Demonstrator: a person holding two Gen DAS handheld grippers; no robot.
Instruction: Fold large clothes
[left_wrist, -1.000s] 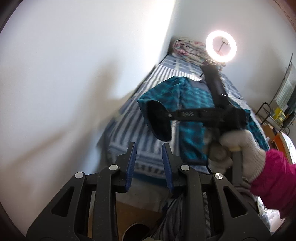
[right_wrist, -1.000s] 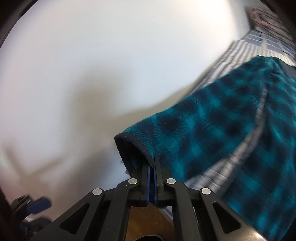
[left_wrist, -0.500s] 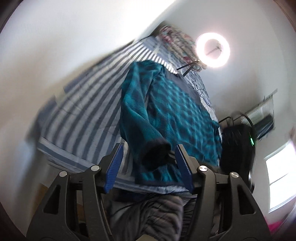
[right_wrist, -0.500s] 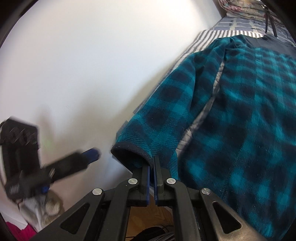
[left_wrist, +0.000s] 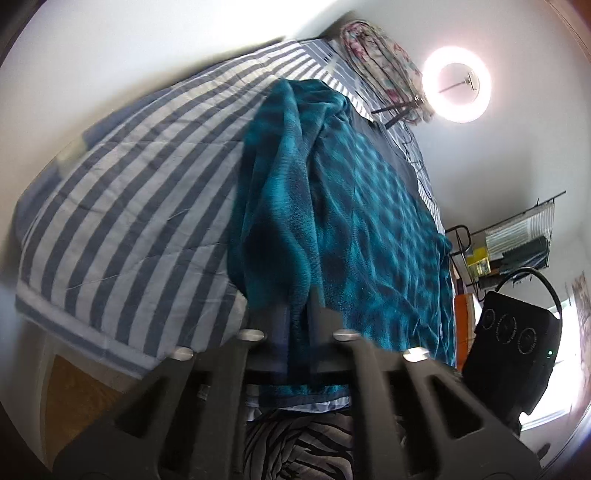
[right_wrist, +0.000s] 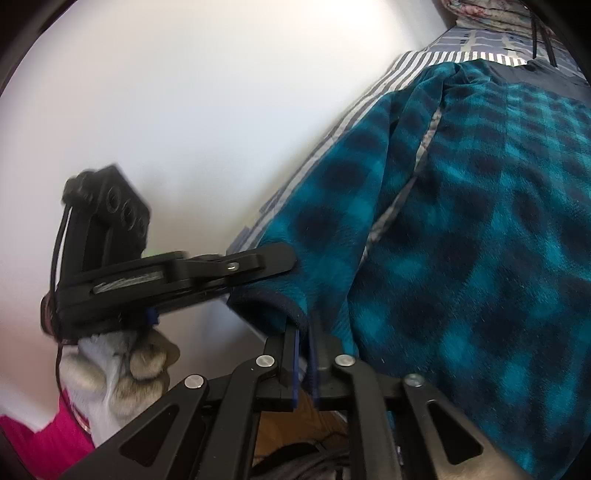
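A teal and dark plaid fleece jacket (left_wrist: 354, 206) lies spread on a striped bed (left_wrist: 122, 206). Its left sleeve (left_wrist: 273, 206) runs toward me over the bed's near edge. My left gripper (left_wrist: 295, 306) is shut on the sleeve near its cuff. In the right wrist view my right gripper (right_wrist: 303, 332) is shut on the dark-trimmed cuff (right_wrist: 269, 301) of the same sleeve (right_wrist: 332, 206). The left gripper (right_wrist: 258, 264) shows there too, reaching in from the left and closed on the sleeve just above the cuff.
A white wall (right_wrist: 221, 110) runs along the bed's left side. A ring light (left_wrist: 457, 85) and folded floral bedding (left_wrist: 380, 55) sit at the bed's far end. A wire shelf (left_wrist: 517, 240) stands at the right. Wooden floor (left_wrist: 81, 384) shows below the bed edge.
My left gripper moved in and closed on the sleeve, having been open around it half a second ago. My right gripper kept its hold on the cuff and lowered it toward the bed.
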